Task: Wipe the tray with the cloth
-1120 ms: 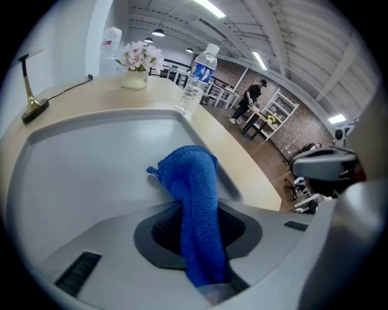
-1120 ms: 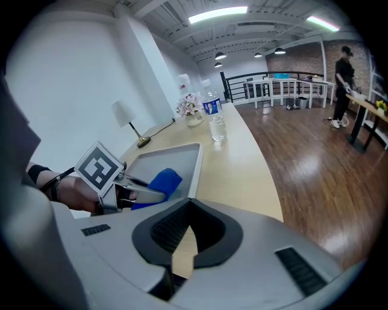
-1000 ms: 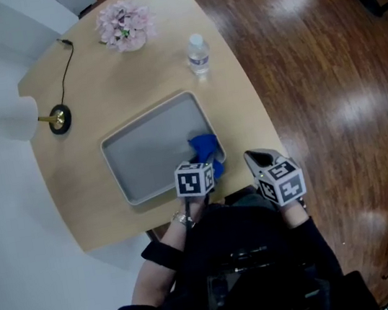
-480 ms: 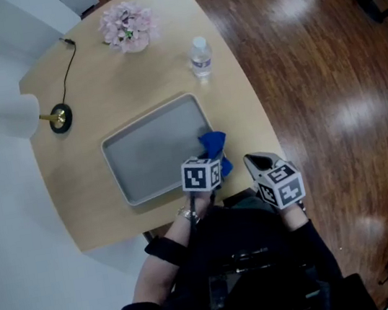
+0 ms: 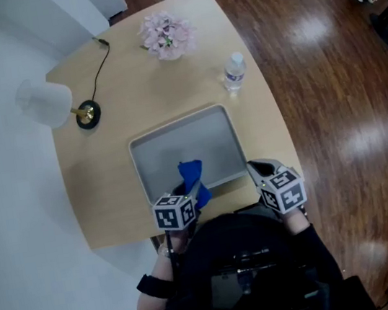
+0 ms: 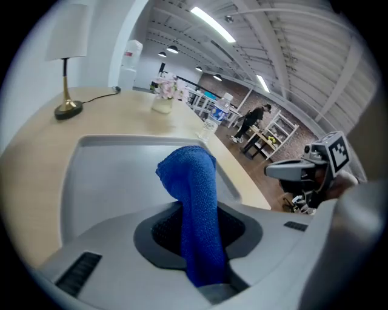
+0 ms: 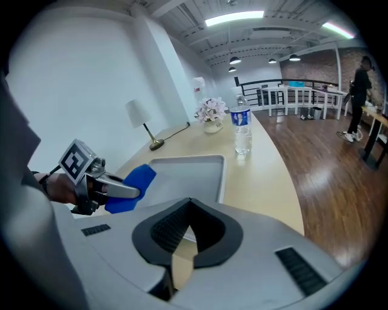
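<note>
Moved since earlier: left gripper (image 5: 186, 194) with the cloth (image 5: 191, 176) went from the tray's (image 5: 199, 139) near right corner to about the middle of its near rim; right gripper (image 5: 258, 169) sits at much the same spot off the near right corner.
Hidden / unclear: cloth's lower end is buried between the left pads; in the head view the marker cube and the cloth cover the left jaw tips and both hands are mostly under the cubes. Cloth covers part of the near rim. Cannot tell whether the cloth's free end touches the tray floor.
Left gripper: jaws pinching the cloth, pads pressed on both sides of it.
Right gripper: jaws a little apart, narrow slit, bare table (image 5: 111, 185) seen through it, nothing held or touched.
Cloth: one narrow bunched strip, long axis in line with the left jaws, pointing away from the person toward the tray's middle; far end folded over toward the left.
Tray: flat on the table, long side across the person's front, between lamp (image 5: 47, 102) and bottle (image 5: 234, 73).
</note>
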`<state>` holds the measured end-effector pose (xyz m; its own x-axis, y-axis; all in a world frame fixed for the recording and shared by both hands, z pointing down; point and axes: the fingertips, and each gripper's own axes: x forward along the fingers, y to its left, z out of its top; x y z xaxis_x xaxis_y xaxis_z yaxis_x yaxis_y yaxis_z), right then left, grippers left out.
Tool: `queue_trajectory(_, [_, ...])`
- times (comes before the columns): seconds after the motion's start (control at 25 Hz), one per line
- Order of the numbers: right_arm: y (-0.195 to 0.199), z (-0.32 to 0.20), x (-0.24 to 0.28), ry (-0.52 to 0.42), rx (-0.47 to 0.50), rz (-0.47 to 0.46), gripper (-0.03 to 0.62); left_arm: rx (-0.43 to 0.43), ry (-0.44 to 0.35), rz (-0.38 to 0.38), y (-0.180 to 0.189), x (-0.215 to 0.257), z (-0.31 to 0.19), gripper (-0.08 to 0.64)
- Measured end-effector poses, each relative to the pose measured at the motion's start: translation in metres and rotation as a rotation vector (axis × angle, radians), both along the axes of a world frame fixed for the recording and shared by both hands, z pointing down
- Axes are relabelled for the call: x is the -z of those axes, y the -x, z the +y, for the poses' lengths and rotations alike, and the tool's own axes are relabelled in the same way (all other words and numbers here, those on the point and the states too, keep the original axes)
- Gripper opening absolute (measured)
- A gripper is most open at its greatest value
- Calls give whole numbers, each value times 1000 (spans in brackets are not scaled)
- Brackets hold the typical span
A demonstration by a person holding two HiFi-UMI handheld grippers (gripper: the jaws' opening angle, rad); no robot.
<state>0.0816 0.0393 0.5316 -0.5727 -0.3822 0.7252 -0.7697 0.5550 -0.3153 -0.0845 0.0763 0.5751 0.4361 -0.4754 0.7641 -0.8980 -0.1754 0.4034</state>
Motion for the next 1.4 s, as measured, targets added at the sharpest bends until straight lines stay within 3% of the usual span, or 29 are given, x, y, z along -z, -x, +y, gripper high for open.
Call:
queue_trajectory(0.28, [55,-3,12,-28,77,-11,6,175,49,1,78,-15,48,110])
queue_trajectory(0.56, [89,4,11,-20,122,0,6,187,58,10,97,-23,47,110])
queue_trajectory(0.84, [91,7,6,9,98,24,6,97,10,-130,160,-29,-31,110])
queue_trajectory(1.0, [84,9,-2,30,72,44,6,121,-8,-154,196,-31,-95,110])
queue_trajectory(1.16, [79,8,-4,47,34,55,6,158,-15,-149,206,-36,-134,112])
queue_trajectory(1.4, [75,10,-10,71,7,70,6,172,18,-199,212,-56,-138,112])
